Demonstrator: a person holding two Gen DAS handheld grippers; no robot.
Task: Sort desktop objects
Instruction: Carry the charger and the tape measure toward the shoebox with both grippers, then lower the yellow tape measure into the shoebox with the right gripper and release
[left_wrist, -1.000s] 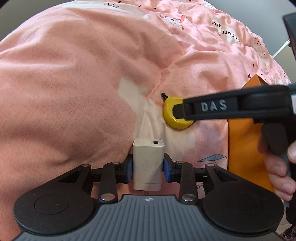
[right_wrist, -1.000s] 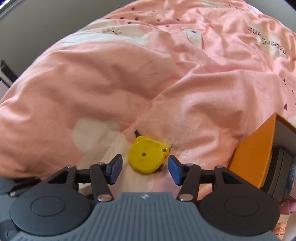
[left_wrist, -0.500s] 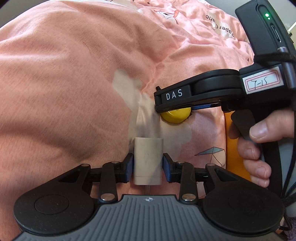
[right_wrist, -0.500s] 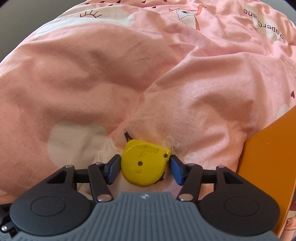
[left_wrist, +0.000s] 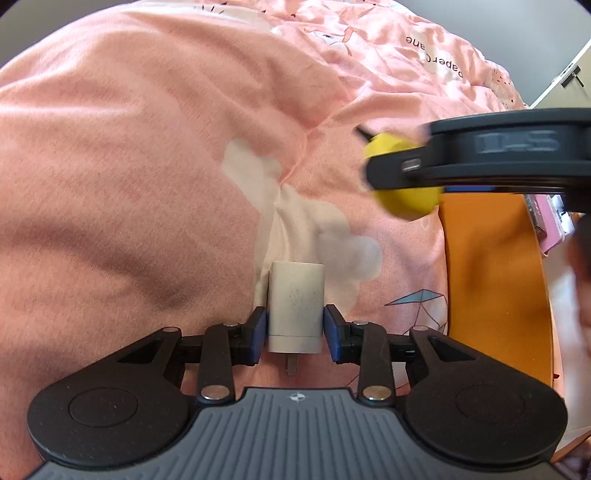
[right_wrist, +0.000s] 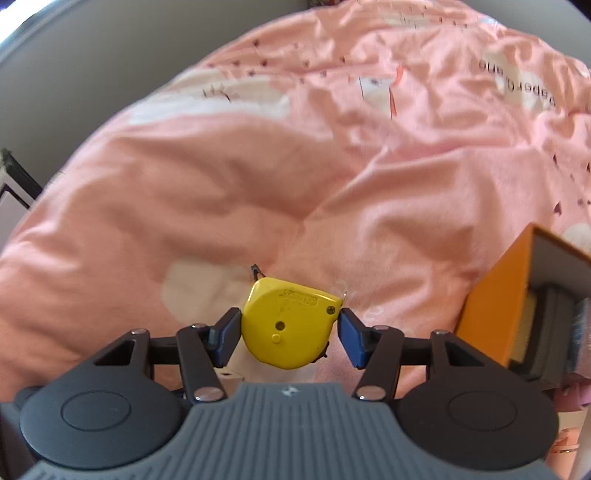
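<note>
A white charger plug (left_wrist: 294, 306) stands between the blue pads of my left gripper (left_wrist: 294, 328), which is shut on it just above the pink quilt (left_wrist: 147, 166). Its metal prong pokes out underneath. In the right wrist view, my right gripper (right_wrist: 290, 334) is shut on a yellow tape measure (right_wrist: 290, 325), held clear of the quilt (right_wrist: 258, 166). The left wrist view shows that tape measure (left_wrist: 404, 201) blurred at the right, partly hidden by the black body of the right gripper.
An orange box (right_wrist: 491, 295) stands open at the right edge of the bed with dark and pink items inside; its orange side (left_wrist: 491, 280) is right of my left gripper. A person's hand (left_wrist: 581, 266) is at the far right. The quilt is rumpled.
The right gripper went from straddling the tape measure on the quilt to gripping it, and has lifted it up and to the right. The left gripper still holds the charger.
</note>
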